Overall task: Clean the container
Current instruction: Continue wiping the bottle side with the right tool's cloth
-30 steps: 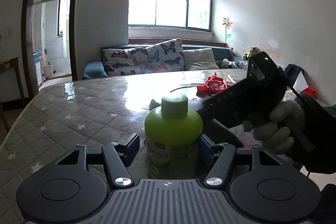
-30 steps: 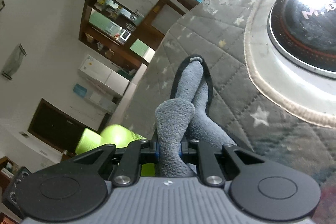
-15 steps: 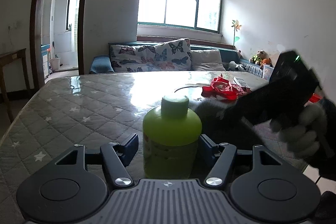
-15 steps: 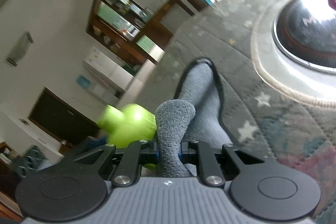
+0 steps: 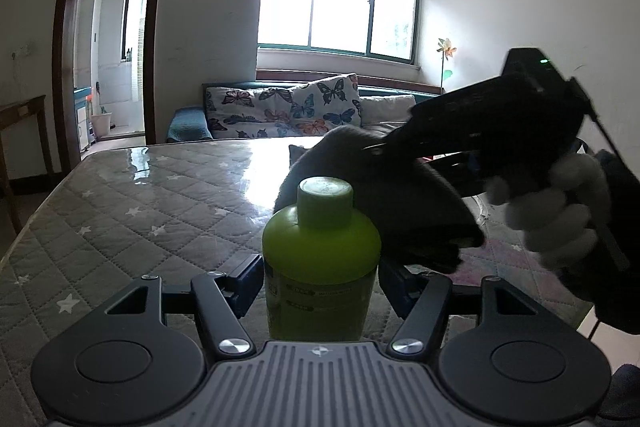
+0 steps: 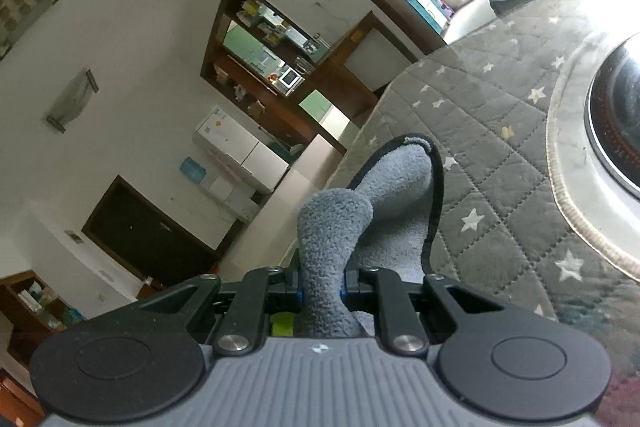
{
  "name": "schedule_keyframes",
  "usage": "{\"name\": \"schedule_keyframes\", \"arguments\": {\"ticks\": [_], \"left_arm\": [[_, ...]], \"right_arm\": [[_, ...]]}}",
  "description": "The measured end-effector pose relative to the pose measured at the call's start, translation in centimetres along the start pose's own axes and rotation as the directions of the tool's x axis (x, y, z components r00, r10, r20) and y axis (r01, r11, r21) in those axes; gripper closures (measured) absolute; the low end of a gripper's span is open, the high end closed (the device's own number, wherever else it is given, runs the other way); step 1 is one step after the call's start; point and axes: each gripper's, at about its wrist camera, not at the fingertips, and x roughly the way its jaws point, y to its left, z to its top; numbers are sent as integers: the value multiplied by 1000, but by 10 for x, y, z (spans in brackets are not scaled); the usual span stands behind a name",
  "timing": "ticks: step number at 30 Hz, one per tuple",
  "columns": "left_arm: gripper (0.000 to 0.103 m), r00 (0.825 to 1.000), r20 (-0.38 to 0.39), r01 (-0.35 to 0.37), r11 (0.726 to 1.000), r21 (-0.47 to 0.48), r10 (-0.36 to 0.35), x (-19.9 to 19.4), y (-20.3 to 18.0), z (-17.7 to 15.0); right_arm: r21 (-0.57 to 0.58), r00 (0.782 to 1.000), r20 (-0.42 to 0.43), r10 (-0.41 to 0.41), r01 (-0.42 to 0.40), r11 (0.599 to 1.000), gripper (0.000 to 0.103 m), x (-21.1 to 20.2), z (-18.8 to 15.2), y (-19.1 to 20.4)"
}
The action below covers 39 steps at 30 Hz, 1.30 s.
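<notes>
On the quilted table (image 5: 132,195) our left gripper (image 5: 320,277) clamps the green bottle (image 5: 320,259); our right gripper (image 6: 322,287) pinches the grey cloth (image 6: 360,203) just beyond its cap.

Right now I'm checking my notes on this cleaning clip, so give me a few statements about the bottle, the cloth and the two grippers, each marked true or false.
1. The left gripper is shut on the green bottle. True.
2. The green bottle has no cap on. False: a green cap sits on its neck.
3. The right gripper is shut on a grey cloth. True.
4. In the left wrist view the grey cloth lies flat on the table. False: it hangs from the right gripper, behind and to the right of the cap.
5. The green bottle lies on its side. False: it is upright between the left gripper's fingers.
</notes>
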Motion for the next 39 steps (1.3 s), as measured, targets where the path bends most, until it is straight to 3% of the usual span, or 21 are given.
{"name": "schedule_keyframes", "arguments": {"ticks": [10,24,33,39], "left_arm": [[35,1000,3,5,1000,14,-5,-7,-2,-2],[35,999,-9,-34,999,-22,33,-24,10,-9],[34,1000,-11,-24,1000,-16,24,-5,2,-7],[34,1000,-2,-19,1000,-8,19,-7,4,-9]], "right_arm": [[49,993,-75,-97,101,994,89,32,-10,-32],[0,981,-131,-144,145,989,89,9,-40,-28],[-8,999,-38,-37,37,999,89,-19,-27,3],[-54,1000,-27,7,-8,999,89,-8,-8,22]]}}
